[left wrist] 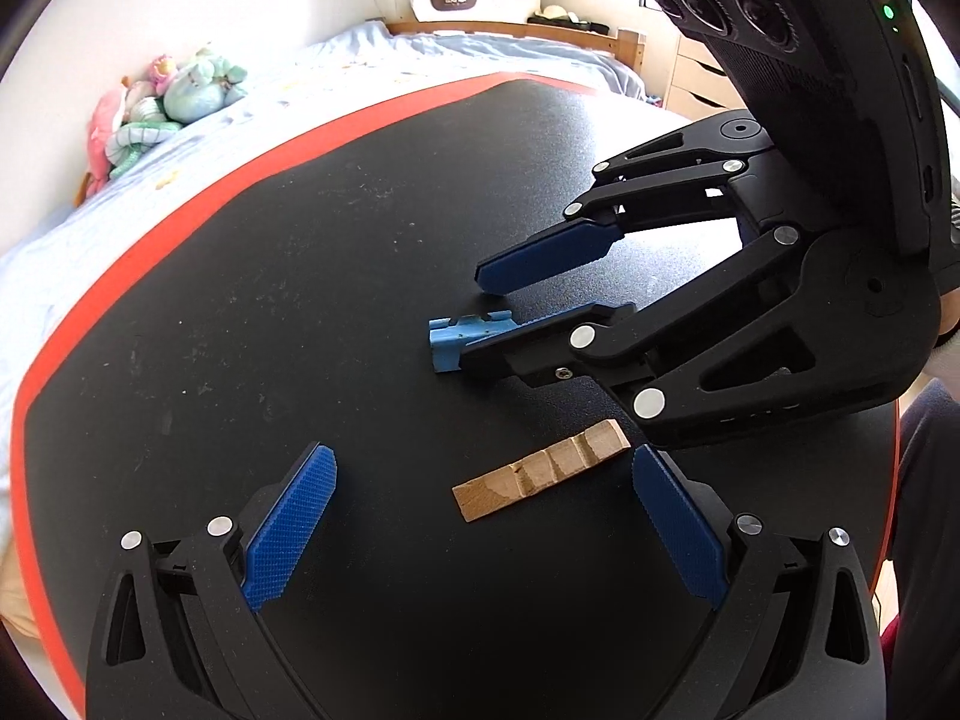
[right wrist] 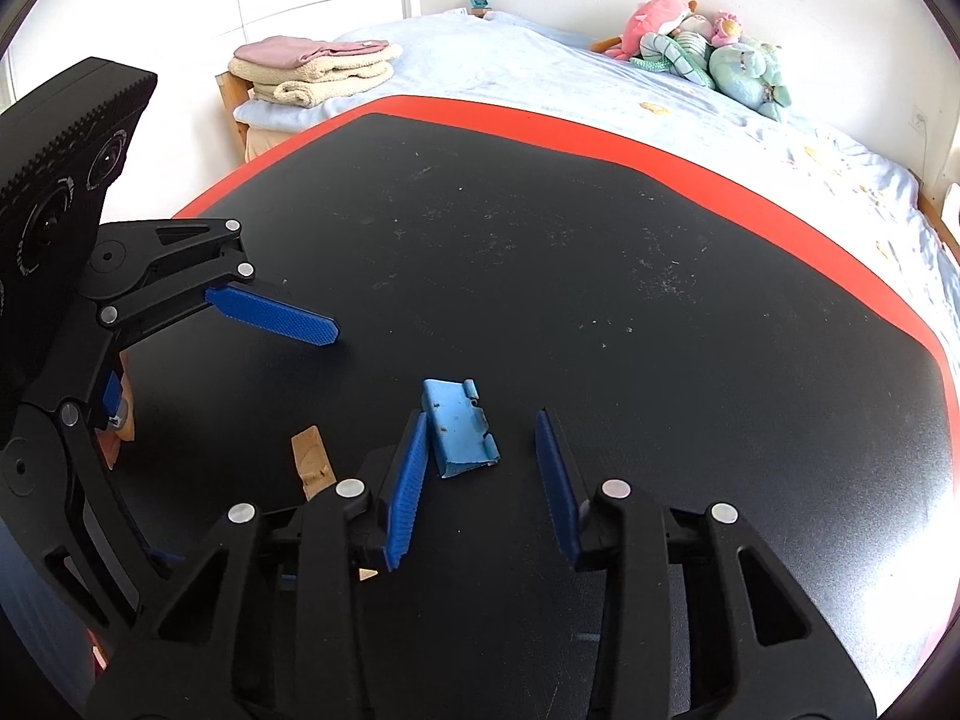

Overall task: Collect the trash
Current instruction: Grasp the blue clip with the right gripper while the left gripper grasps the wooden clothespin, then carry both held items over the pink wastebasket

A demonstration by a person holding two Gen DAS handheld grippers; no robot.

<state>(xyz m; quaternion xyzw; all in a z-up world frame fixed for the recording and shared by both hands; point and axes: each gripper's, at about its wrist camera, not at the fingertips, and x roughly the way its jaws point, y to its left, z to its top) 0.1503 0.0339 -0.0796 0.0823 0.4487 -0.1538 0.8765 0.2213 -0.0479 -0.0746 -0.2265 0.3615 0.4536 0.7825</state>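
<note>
Right gripper [right wrist: 480, 438] low, agape, straddling blue scrap [right wrist: 459, 429]

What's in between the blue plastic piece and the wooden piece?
In the left wrist view, only bare black table separates the blue piece and wooden piece.

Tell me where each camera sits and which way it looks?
Left wrist view: sits on the left gripper, looking over the wooden piece toward the bed; its jaws are spread, and the right gripper reaches in.
Right wrist view: sits on the right gripper, jaws spread around the blue plastic piece; the left gripper shows.
Shared: black table, both pieces, the bed.
</note>
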